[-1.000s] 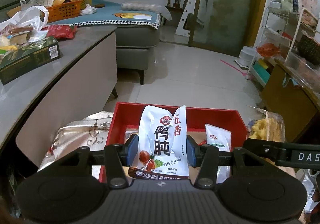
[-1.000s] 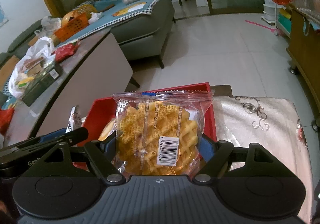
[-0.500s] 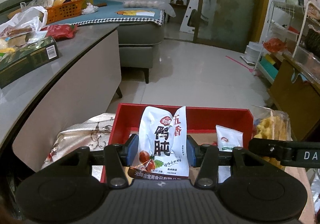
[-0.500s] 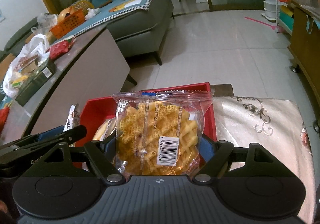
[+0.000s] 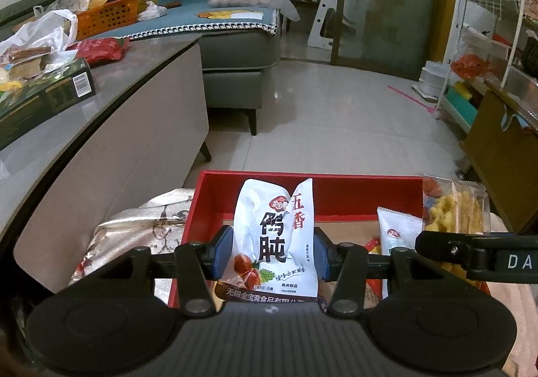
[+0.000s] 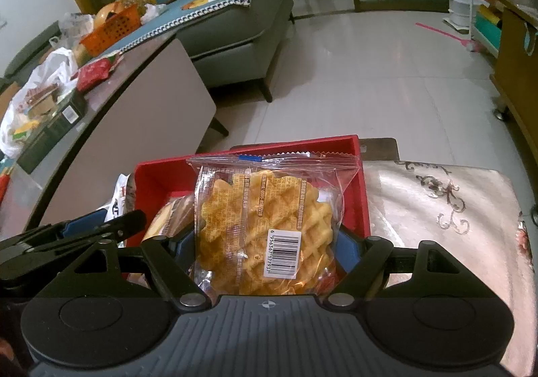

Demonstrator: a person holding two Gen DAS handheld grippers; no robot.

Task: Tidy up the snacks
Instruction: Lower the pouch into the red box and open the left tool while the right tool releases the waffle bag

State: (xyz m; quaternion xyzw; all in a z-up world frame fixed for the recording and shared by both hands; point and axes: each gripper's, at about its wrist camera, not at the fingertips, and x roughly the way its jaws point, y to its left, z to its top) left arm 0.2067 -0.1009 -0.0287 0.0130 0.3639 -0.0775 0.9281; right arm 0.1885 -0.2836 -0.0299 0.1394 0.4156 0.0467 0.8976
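Silver patterned tablecloth [image 6: 437, 209] covers the low table; red tray [image 5: 336, 199] sits on it. Right gripper [image 6: 265, 242] pinches a clear-wrapped waffle packet [image 6: 262, 219] upright above the tray's right part. Left gripper [image 5: 272, 252] clamps a white snack pouch [image 5: 274, 229] with Chinese print, upright above the tray's middle. A smaller white sachet [image 5: 398, 229] lies inside the tray.

left gripper [image 5: 273, 254]: black linkage, blue fingers [image 5: 224, 251], silver screws | right gripper [image 6: 265, 251]: same, ribbed grey body
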